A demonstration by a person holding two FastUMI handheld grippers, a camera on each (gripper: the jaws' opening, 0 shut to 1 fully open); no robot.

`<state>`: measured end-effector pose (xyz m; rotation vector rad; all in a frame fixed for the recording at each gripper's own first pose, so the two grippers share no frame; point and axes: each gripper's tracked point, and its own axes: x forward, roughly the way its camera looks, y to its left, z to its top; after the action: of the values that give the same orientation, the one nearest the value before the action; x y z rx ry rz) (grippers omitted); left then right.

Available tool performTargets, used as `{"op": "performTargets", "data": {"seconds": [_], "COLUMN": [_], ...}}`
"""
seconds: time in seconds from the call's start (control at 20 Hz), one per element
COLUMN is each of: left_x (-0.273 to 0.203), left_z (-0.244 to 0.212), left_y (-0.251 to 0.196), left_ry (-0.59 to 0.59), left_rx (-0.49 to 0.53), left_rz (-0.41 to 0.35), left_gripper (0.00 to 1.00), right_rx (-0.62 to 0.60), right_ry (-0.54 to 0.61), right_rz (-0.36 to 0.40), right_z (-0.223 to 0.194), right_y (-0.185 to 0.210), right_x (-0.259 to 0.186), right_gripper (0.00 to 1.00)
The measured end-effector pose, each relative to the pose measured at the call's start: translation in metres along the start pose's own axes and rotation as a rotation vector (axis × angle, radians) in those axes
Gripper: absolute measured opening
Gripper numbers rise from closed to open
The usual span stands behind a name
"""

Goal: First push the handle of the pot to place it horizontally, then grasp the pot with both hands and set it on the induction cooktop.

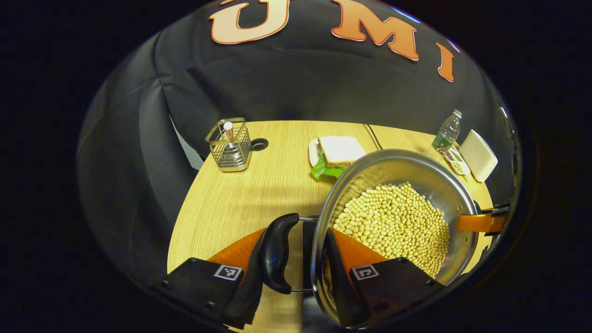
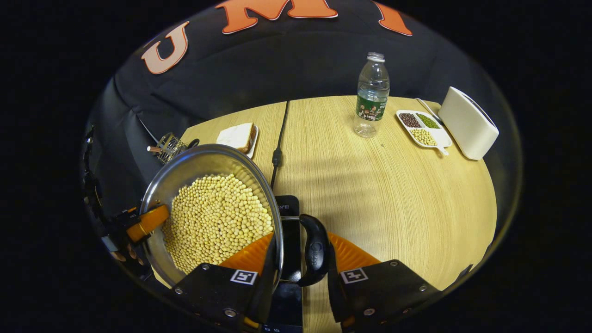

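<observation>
A steel pot (image 1: 407, 175) full of yellow soybeans (image 1: 397, 222) is held between both grippers. My left gripper (image 1: 298, 240) is shut on one side of it: one finger presses the outside of the black side handle (image 1: 277, 252), the other sits inside the pot wall. My right gripper (image 2: 300, 245) is shut on the opposite black handle (image 2: 315, 249) the same way, one finger inside the pot (image 2: 185, 171). The black induction cooktop (image 2: 289, 208) lies directly under the pot's edge. Whether the pot rests on it cannot be told.
On the wooden table (image 2: 393, 194) stand a water bottle (image 2: 372, 95), a divided dish of beans (image 2: 423, 127) and a white box (image 2: 467, 122). A sandwich plate (image 1: 336, 155), a wire utensil basket (image 1: 230, 144) and a black cable (image 2: 279, 138) lie farther back.
</observation>
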<state>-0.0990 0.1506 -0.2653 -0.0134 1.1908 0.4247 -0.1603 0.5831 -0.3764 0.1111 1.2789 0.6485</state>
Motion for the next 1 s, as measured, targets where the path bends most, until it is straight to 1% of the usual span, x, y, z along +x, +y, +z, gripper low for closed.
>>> {"op": "performTargets", "data": {"seconds": [0.05, 0.1, 0.15, 0.2, 0.25, 0.3, 0.45, 0.5, 0.55, 0.6, 0.65, 0.7, 0.75, 0.8, 0.85, 0.9, 0.95, 1.0], "left_x": [-0.001, 0.002, 0.0, -0.005, -0.01, -0.015, -0.035, -0.045, -0.055, -0.066, -0.078, -0.09, -0.104, -0.118, -0.132, -0.147, -0.162, -0.178], "left_z": [-0.001, 0.003, 0.002, 0.003, 0.007, 0.012, 0.04, 0.053, 0.067, 0.08, 0.094, 0.107, 0.121, 0.135, 0.148, 0.162, 0.176, 0.19], "left_y": [-0.003, -0.003, -0.002, 0.001, 0.003, 0.002, -0.002, -0.001, -0.003, -0.007, -0.016, -0.026, -0.04, -0.055, -0.07, -0.086, -0.103, -0.116], "left_ry": [0.017, -0.006, -0.001, -0.004, -0.016, -0.031, -0.129, -0.174, -0.225, -0.276, -0.326, -0.373, -0.418, -0.465, -0.507, -0.547, -0.581, -0.616], "left_rx": [-0.018, -0.015, -0.006, 0.009, 0.022, 0.03, 0.067, 0.086, 0.104, 0.118, 0.134, 0.149, 0.162, 0.17, 0.17, 0.16, 0.143, 0.126], "left_rz": [0.005, 0.008, 0.02, 0.032, 0.043, 0.047, 0.07, 0.086, 0.103, 0.119, 0.129, 0.133, 0.133, 0.128, 0.12, 0.103, 0.08, 0.066], "left_gripper": [0.75, 0.78, 0.8, 0.8, 0.84, 0.82, 0.84, 0.88, 0.87, 0.92, 0.88, 0.89, 0.92, 0.92, 0.88, 0.92, 0.88, 0.96], "right_rx": [-0.001, 0.005, 0.022, 0.049, 0.071, 0.081, 0.099, 0.094, 0.084, 0.07, 0.053, 0.031, 0.005, -0.018, -0.039, -0.064, -0.09, -0.116], "right_ry": [-0.013, -0.008, -0.016, -0.039, -0.07, -0.109, -0.229, -0.268, -0.316, -0.369, -0.423, -0.481, -0.547, -0.6, -0.644, -0.702, -0.758, -0.814], "right_rz": [0.005, 0.015, 0.033, 0.048, 0.065, 0.075, 0.08, 0.069, 0.047, 0.028, 0.015, 0.005, -0.008, -0.019, -0.027, -0.036, -0.043, -0.049], "right_z": [0.006, 0.006, 0.007, 0.012, 0.02, 0.029, 0.052, 0.06, 0.068, 0.079, 0.09, 0.1, 0.111, 0.122, 0.131, 0.141, 0.15, 0.158], "right_y": [-0.001, -0.004, -0.004, -0.004, -0.007, -0.012, -0.04, -0.052, -0.067, -0.079, -0.09, -0.097, -0.106, -0.113, -0.119, -0.126, -0.131, -0.136], "right_x": [-0.004, -0.006, -0.01, -0.013, -0.019, -0.027, -0.059, -0.069, -0.084, -0.099, -0.117, -0.134, -0.156, -0.173, -0.189, -0.207, -0.226, -0.248], "right_gripper": [0.53, 0.55, 0.53, 0.59, 0.6, 0.62, 0.68, 0.72, 0.74, 0.77, 0.79, 0.82, 0.83, 0.84, 0.85, 0.86, 0.87, 0.89]}}
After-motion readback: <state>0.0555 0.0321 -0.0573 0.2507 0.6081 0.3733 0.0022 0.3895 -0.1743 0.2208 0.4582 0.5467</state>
